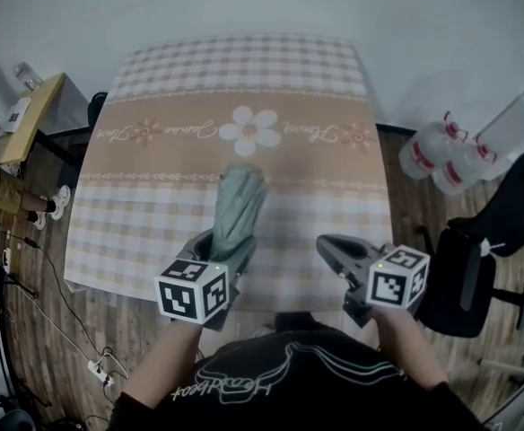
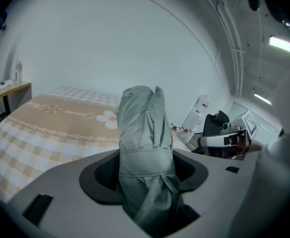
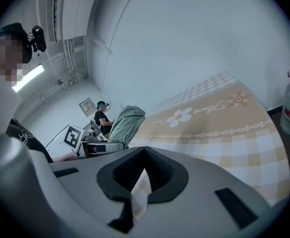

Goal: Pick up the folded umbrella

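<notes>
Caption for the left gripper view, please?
Left gripper, jaws closed on the grey-green folded umbrella, checked flower-print tablecloth beyond.

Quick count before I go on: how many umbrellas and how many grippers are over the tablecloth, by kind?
folded umbrella: 1
grippers: 2 (left gripper, right gripper)
Total: 3

One folded umbrella (image 1: 238,206), two grippers (image 1: 229,242) (image 1: 327,243), one table (image 1: 154,106), one chair (image 1: 446,281)
</notes>
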{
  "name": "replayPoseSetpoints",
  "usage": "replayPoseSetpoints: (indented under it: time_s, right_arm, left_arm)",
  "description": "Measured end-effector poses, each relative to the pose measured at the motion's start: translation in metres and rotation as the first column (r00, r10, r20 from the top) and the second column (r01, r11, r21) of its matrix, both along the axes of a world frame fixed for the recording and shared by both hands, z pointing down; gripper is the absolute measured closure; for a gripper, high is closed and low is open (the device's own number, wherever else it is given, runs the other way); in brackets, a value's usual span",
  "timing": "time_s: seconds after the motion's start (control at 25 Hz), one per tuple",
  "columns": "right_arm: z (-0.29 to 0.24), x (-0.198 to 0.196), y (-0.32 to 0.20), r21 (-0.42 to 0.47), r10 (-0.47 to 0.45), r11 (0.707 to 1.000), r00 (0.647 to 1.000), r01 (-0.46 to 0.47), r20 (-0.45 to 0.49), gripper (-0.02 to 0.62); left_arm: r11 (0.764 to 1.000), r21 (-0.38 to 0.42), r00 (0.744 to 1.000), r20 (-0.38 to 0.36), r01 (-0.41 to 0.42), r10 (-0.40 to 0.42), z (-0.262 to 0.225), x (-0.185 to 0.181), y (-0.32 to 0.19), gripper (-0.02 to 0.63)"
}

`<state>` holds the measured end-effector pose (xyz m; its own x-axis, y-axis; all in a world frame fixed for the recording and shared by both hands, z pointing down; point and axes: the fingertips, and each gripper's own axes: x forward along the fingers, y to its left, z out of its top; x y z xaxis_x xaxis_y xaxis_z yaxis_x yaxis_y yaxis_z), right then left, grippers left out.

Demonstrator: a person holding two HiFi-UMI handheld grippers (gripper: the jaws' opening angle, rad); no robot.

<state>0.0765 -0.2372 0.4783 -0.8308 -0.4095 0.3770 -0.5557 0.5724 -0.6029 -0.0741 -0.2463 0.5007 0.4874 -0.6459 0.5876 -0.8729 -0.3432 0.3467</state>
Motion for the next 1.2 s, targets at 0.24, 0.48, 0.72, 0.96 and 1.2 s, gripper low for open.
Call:
replayPoseSetpoints:
  time_s: [0.24,0.48,0.72,0.96,1.2]
  right_arm:
    - [-0.048,-0.023,0.019,0.120,-0.017,0.993,1.000,0.019,-0.019,0.584]
    - [-0.105,-0.056,0.055,0.200,-0.087,0.977,0.994,0.073,0.063,0.586]
    - [-0.145,-0.087,0.089,0.308,-0.123,0.946,0.990,0.098,0.063,0.584]
    - [-0.157,-0.106,0.121,0.352,-0.150,0.928,0.987,0.120,0.058,0.584]
    - [-0.159,-0.107,0.135,0.396,-0.145,0.911,0.988,0.113,0.053,0.586]
  left_arm:
    - [0.990,0.137,0.998,-0.046,-0.044,0.050,-0.060,-0.003,0.024,0.347]
    - [0.972,0.215,0.989,-0.095,-0.089,0.112,-0.104,-0.011,0.056,0.347]
    - [0.948,0.292,0.979,-0.117,-0.125,0.165,-0.135,-0.024,0.091,0.347]
    - [0.925,0.348,0.970,-0.126,-0.155,0.210,-0.156,-0.032,0.119,0.347]
    - [0.917,0.363,0.968,-0.117,-0.167,0.223,-0.164,-0.039,0.138,0.347]
